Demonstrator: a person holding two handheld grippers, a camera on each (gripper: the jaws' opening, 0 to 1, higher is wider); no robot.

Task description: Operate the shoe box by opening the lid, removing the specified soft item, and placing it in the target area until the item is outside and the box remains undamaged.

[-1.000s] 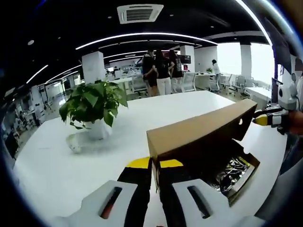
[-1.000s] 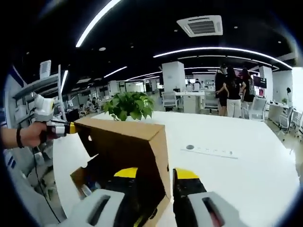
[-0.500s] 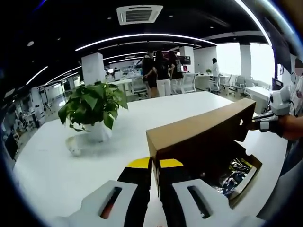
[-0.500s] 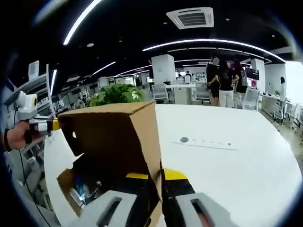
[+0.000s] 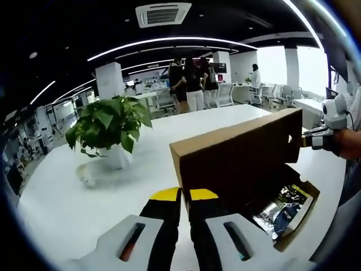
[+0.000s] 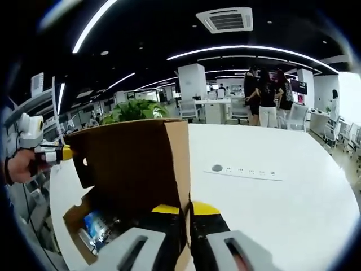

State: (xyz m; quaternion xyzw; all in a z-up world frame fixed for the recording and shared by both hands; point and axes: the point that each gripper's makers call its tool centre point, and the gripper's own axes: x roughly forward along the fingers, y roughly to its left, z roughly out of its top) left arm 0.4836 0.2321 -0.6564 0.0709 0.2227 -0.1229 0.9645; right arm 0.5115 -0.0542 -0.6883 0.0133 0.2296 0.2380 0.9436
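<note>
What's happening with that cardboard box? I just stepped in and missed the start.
A person is opening a shoe box on a white table with two handheld grippers. The left gripper and the right gripper each pinch an opposite end of the brown lid, which stands raised and tilted over the box. Inside lies a dark packaged item, not yet taken out. A potted plant stands on the table beyond the box.
</note>
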